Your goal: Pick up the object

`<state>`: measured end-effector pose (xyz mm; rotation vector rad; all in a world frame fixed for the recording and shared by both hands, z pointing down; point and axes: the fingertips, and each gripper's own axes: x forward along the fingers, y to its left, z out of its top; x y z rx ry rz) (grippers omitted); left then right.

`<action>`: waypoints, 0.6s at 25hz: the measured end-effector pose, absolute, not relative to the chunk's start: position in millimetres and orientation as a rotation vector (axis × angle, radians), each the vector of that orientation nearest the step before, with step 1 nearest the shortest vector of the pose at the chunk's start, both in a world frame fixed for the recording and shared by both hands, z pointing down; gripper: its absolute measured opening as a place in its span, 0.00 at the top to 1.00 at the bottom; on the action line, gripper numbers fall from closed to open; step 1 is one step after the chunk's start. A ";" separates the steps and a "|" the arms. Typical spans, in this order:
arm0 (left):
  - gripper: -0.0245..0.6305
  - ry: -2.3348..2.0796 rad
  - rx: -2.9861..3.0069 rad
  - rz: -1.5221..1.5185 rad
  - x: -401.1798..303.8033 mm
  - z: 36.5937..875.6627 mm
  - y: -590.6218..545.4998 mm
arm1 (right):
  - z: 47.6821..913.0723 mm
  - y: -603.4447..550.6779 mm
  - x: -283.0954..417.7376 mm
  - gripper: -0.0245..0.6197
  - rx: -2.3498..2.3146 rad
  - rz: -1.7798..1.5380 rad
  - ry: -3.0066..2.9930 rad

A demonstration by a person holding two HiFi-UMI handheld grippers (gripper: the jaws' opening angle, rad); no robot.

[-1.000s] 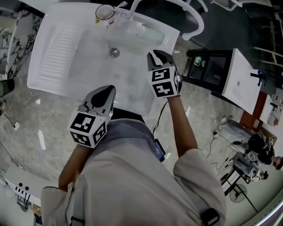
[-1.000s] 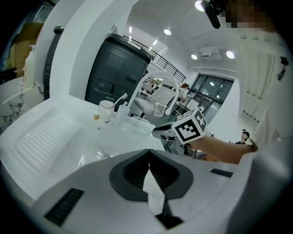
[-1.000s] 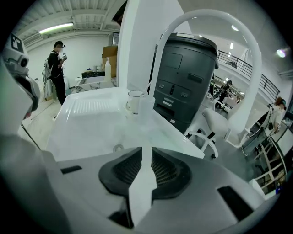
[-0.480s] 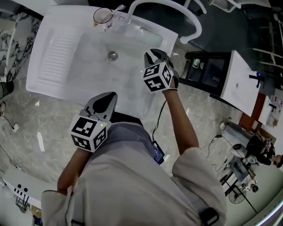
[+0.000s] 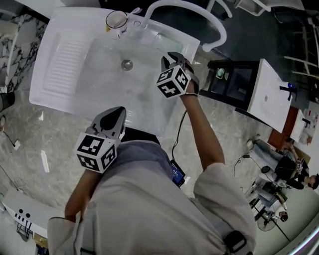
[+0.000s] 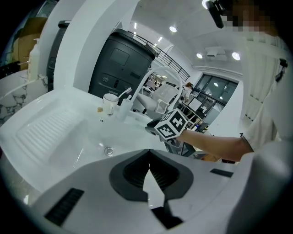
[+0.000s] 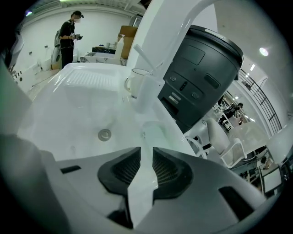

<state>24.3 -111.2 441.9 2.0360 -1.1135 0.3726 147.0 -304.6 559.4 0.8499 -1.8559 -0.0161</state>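
A white sink (image 5: 60, 55) fills the upper left of the head view, with a drain (image 5: 127, 63) in its basin. A pale translucent greenish object (image 7: 154, 131) lies in the basin's back right corner, ahead of my right gripper (image 7: 146, 153). That gripper (image 5: 174, 56) hovers over the basin's right edge, jaws a narrow gap apart and empty. My left gripper (image 5: 120, 110) hangs at the sink's front edge, shut on nothing. A clear cup (image 5: 116, 20) with a white stick in it stands by the faucet base.
A white arched faucet (image 5: 199, 10) curves over the back of the sink. A ribbed drainboard (image 5: 67, 52) takes up its left side. A dark cabinet (image 5: 234, 77) and another white basin (image 5: 269, 89) stand to the right. A person (image 7: 68, 36) stands far off.
My right gripper has moved farther over the sink toward its back right corner. The left gripper has stayed near the front edge.
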 end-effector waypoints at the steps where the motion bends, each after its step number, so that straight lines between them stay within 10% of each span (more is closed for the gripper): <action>1: 0.96 -1.114 2.032 0.374 23.2 442.5 -110.2 | 561.5 -305.8 146.9 0.86 0.844 -0.018 -1.849; 15: 0.96 -1.165 2.046 0.425 6.1 441.1 -109.9 | 588.4 -323.1 140.6 0.85 0.751 -0.099 -1.762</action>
